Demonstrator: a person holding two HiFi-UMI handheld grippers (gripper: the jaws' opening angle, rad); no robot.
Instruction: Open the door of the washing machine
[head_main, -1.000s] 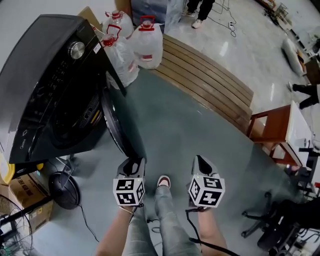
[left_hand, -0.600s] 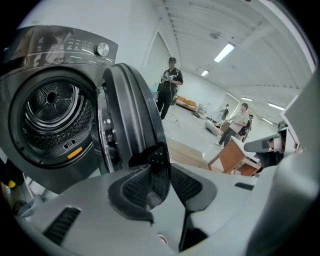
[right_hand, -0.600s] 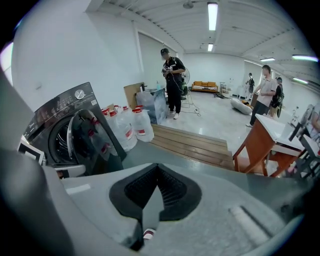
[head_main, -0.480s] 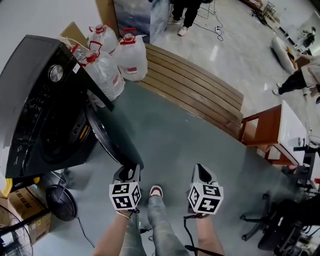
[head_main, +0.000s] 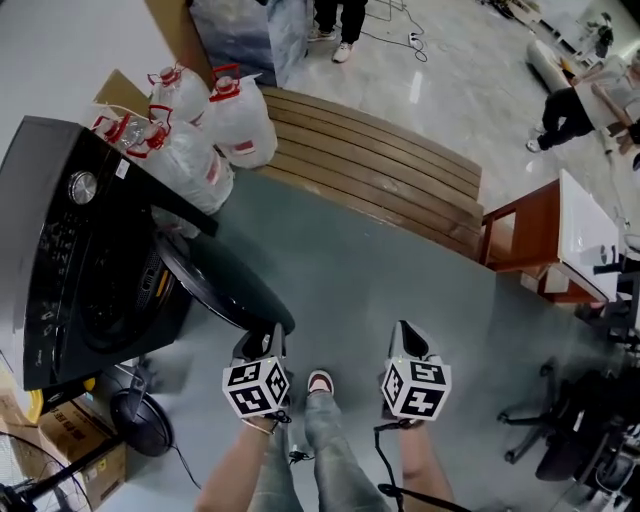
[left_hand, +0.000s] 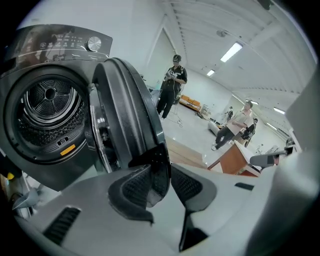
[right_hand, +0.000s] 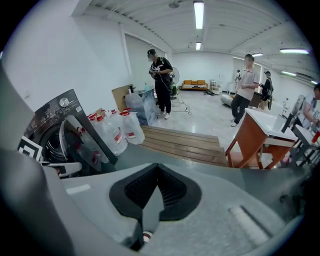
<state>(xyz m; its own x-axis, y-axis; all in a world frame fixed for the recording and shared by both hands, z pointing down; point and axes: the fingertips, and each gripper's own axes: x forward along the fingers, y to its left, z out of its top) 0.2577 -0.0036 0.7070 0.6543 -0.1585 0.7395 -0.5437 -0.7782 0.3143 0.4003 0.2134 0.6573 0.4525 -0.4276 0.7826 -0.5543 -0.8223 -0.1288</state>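
Observation:
The dark washing machine (head_main: 70, 270) stands at the left with its round door (head_main: 225, 290) swung out from the front. In the left gripper view the steel drum (left_hand: 47, 107) shows behind the open door (left_hand: 125, 110). My left gripper (head_main: 262, 345) is shut on the door's free edge, which sits between the two pads (left_hand: 135, 187). My right gripper (head_main: 405, 340) hangs to the right over the grey floor, away from the machine. Its jaws (right_hand: 157, 170) are shut with nothing between them.
Several water jugs (head_main: 215, 125) stand beside the machine, with a slatted wooden platform (head_main: 380, 180) behind them. A red-brown table (head_main: 530, 250) and an office chair (head_main: 570, 440) are at the right. A floor fan (head_main: 140, 420) and a cardboard box (head_main: 70, 455) lie lower left. People (right_hand: 160, 82) stand further back.
The door has swung further out from the machine, with my left gripper still closed on its edge. Both grippers have drawn back from the machine's front.

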